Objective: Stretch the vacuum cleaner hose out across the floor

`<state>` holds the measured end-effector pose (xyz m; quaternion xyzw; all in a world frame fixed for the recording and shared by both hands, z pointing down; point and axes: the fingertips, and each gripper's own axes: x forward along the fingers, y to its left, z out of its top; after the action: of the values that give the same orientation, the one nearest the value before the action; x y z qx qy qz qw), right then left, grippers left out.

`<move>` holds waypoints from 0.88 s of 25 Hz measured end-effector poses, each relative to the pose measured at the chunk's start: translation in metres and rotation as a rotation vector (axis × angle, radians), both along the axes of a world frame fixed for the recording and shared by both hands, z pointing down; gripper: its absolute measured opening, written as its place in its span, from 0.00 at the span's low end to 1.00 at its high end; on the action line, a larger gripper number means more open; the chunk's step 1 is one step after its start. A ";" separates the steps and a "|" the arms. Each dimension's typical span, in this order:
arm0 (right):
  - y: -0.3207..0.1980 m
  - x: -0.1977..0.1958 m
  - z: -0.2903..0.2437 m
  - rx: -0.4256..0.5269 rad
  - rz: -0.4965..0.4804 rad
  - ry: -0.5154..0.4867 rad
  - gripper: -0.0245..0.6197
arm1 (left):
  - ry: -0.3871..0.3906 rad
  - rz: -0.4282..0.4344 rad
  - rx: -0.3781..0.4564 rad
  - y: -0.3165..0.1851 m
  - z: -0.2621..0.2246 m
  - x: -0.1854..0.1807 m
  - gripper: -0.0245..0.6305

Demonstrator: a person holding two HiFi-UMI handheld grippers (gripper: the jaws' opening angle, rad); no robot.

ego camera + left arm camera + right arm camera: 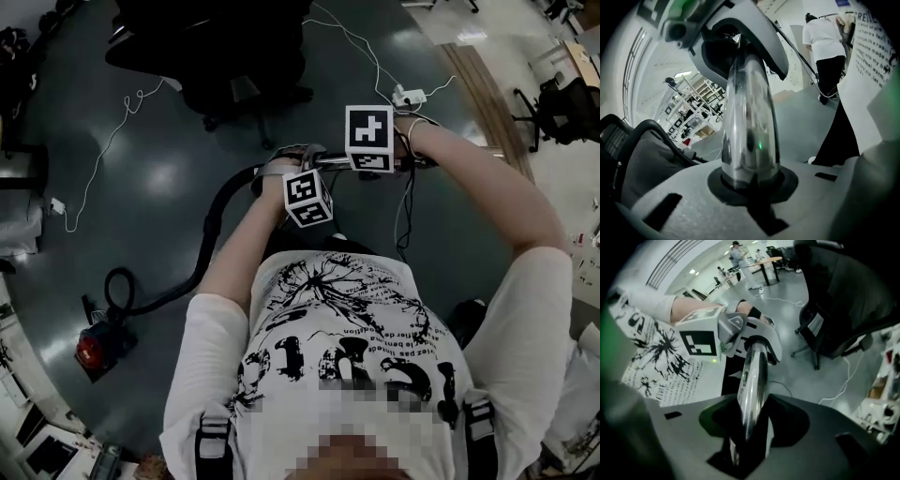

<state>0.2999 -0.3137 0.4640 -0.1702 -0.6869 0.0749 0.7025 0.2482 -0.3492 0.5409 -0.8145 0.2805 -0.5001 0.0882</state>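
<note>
1. The hose [208, 239] runs from the vacuum [94, 347] on the floor and curves up to the tube [747, 117].
2. The left gripper [751, 185] has narrow jaws clamped on the tube, beside the hose.
3. The right gripper [749, 427] grips the tube farther from the hose.

i saw the black hose [204, 246] leave the small red vacuum cleaner [94, 349] on the dark floor [169, 141] at my left, curl once beside it, then sweep upward in one long bend to the shiny chrome tube [749, 126].
</note>
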 end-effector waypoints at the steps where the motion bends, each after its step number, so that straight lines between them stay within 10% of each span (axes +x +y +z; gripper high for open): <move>1: -0.007 0.007 -0.001 0.084 -0.069 -0.046 0.29 | -0.003 0.002 -0.030 -0.001 0.004 0.011 0.10; 6: -0.049 0.034 -0.015 0.636 -0.575 -0.224 0.39 | 0.030 -0.020 -0.190 -0.017 0.007 0.055 0.10; 9: -0.090 0.054 -0.029 1.059 -0.928 -0.142 0.39 | 0.118 -0.006 -0.312 -0.030 -0.004 0.081 0.10; 12: -0.129 0.071 -0.038 1.323 -1.034 -0.059 0.38 | 0.214 0.048 -0.456 -0.038 -0.014 0.108 0.10; 17: -0.192 0.087 -0.045 1.484 -1.026 0.013 0.38 | 0.423 0.230 -0.764 -0.042 -0.029 0.144 0.10; 22: -0.239 0.092 -0.034 1.310 -1.083 -0.002 0.19 | 0.646 0.403 -1.089 -0.062 -0.046 0.164 0.10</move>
<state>0.3923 -0.5523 0.4301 -0.0347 -0.4159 -0.6847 0.5975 0.4127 -0.4114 0.4945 -0.8881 -0.1578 -0.2751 -0.3328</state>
